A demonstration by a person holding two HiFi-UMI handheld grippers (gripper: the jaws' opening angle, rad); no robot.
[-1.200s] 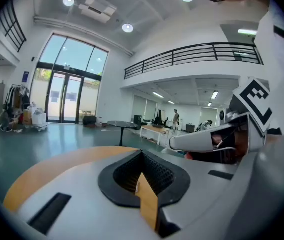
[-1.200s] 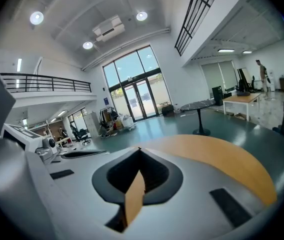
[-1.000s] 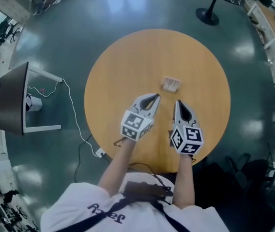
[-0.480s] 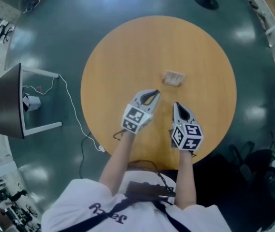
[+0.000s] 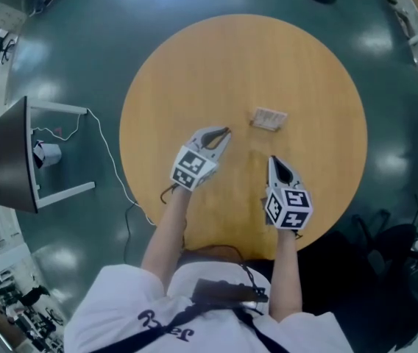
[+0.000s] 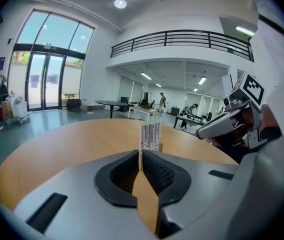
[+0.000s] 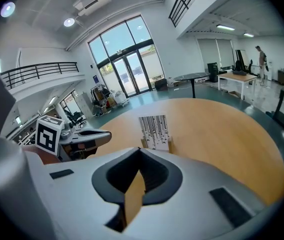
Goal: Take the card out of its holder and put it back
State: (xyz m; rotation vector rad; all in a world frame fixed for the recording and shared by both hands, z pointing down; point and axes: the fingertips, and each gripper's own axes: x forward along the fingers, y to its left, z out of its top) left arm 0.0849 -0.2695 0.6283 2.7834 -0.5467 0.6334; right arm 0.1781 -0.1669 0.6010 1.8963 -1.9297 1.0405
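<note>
1. Now your left gripper (image 5: 225, 132) has its jaws just starting to part. The tips are all but touching, with nothing between them, and it grasps nothing.
2. Your right gripper (image 5: 271, 160) is clenched tight and empty, over the table (image 5: 194, 72).
3. Against a second ago, your left gripper has swung out to your left. The gap between the two grippers is wider and the left one sits farther from the card (image 5: 269, 118). Your right gripper keeps much the same place, on your side of the card.
4. The card stands upright in its holder (image 7: 169, 145) on the table, beyond both grippers and nearer the right one. Its long axis runs across you, left to right, and its striped face looks toward your right gripper.
</note>
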